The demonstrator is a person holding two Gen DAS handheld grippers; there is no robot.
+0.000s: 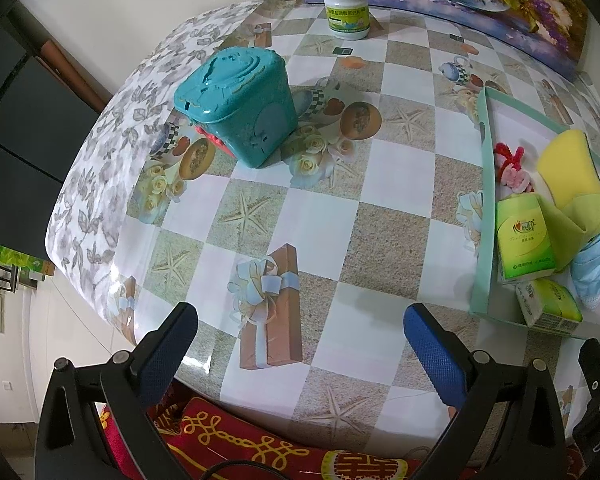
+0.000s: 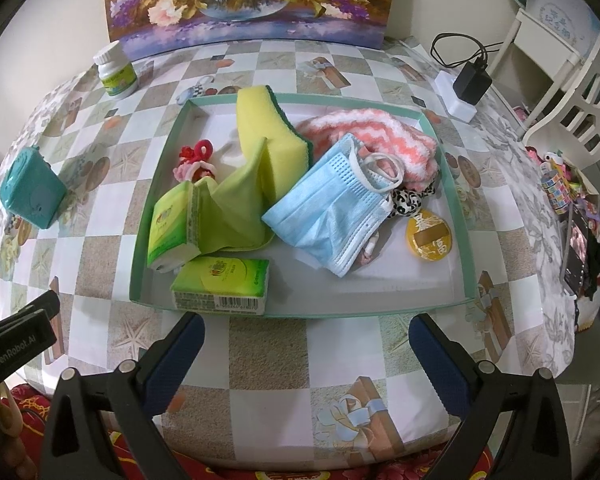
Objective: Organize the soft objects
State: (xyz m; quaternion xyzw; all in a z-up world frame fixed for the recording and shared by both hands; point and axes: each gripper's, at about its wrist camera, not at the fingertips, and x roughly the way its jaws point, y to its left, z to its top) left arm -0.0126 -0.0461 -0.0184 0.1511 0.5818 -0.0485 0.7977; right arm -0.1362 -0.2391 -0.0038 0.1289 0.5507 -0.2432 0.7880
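A shallow mint-green tray (image 2: 296, 313) (image 1: 485, 184) holds the soft things: a yellow sponge (image 2: 268, 136) (image 1: 568, 168), a green cloth (image 2: 236, 208), two green tissue packs (image 2: 220, 284) (image 2: 172, 224), a blue face mask (image 2: 328, 216), a pink-and-white striped towel (image 2: 380, 132), red and pink hair ties (image 2: 194, 160) and a spotted scrunchie (image 2: 406, 200). My right gripper (image 2: 304, 344) is open and empty just in front of the tray's near rim. My left gripper (image 1: 300, 332) is open and empty over the table, left of the tray.
A teal lidded plastic box (image 1: 240, 108) (image 2: 28, 192) stands on the checked tablecloth left of the tray. A white pill bottle (image 1: 346, 6) (image 2: 116, 70) and a flower painting (image 2: 252, 0) are at the back. A charger on a white power block (image 2: 466, 88) lies back right. A round yellow badge (image 2: 430, 238) lies in the tray.
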